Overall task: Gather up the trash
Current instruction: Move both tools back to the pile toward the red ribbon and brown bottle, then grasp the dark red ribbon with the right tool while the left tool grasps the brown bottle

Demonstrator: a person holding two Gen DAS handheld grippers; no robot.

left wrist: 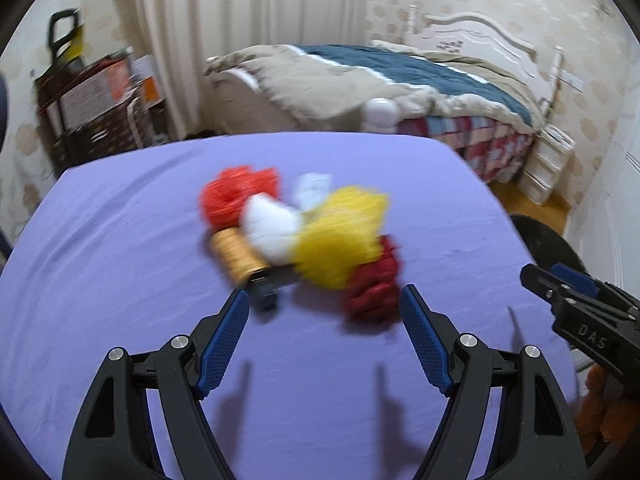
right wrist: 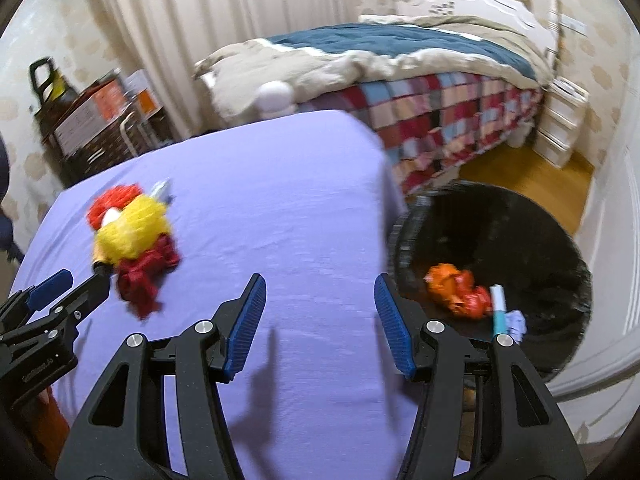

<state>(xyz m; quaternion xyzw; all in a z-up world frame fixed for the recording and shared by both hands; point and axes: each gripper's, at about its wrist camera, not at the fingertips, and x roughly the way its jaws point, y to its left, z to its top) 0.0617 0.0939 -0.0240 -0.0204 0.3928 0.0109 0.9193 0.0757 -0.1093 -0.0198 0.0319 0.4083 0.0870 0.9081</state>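
The left tongs (left wrist: 324, 300) are held apart and empty, and the trash pile (left wrist: 300, 236) lies straight ahead of them on the purple counter (left wrist: 120, 260), its nearest pieces just beyond the tips. The right tongs (right wrist: 320, 292), also apart and empty, are well to the pile's right, nearer the black bin (right wrist: 520, 240). The left hand is judged nearer. The blurred pile is stretched diagonally; about seven pieces are counted, and roughly three items in the one bin.
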